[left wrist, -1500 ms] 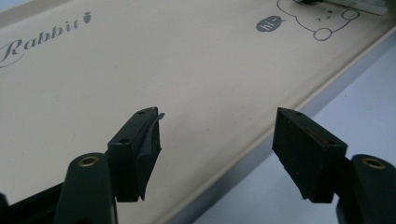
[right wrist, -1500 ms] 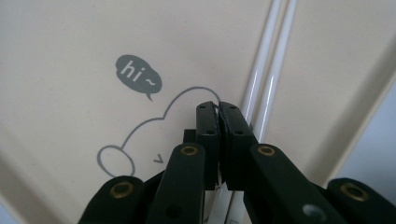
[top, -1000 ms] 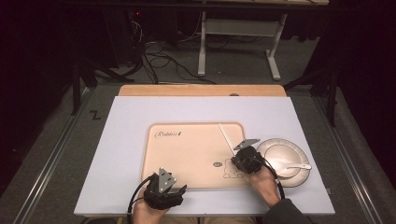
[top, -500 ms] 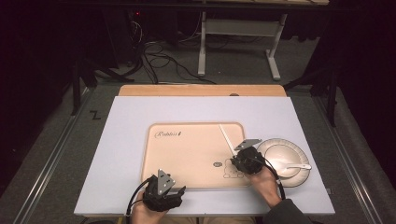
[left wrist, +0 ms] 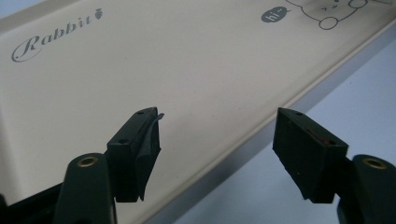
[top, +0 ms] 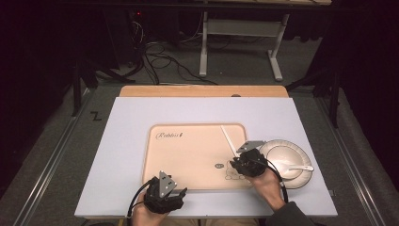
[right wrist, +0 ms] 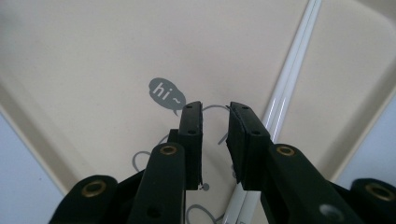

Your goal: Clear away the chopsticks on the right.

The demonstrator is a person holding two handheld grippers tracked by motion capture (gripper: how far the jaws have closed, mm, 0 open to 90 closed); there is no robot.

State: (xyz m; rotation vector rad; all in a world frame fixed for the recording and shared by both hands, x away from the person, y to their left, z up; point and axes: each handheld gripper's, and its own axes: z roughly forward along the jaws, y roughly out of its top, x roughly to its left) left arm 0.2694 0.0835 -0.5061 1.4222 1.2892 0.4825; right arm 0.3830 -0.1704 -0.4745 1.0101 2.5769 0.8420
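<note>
A beige tray [top: 188, 155] printed "Rabbit" lies on the pale board. Two white chopsticks [top: 228, 139] rest on its right part. My right gripper [top: 236, 165] hovers over the tray's front right corner. Its jaws have just been opening and now stand a little apart [right wrist: 215, 121], open. The tray's cartoon print shows in the gap, and the chopsticks [right wrist: 299, 51] run under the right jaw, unpinched. My left gripper [top: 178, 192] sits at the tray's front edge, wide open [left wrist: 217, 130], with the tray rim [left wrist: 261, 133] below the gap.
A white plate [top: 282, 145] holding a white spoon [top: 295, 167] sits just right of the tray, close to my right hand. The pale board [top: 127, 141] has room at left and rear. A wooden strip [top: 202, 91] borders its far edge.
</note>
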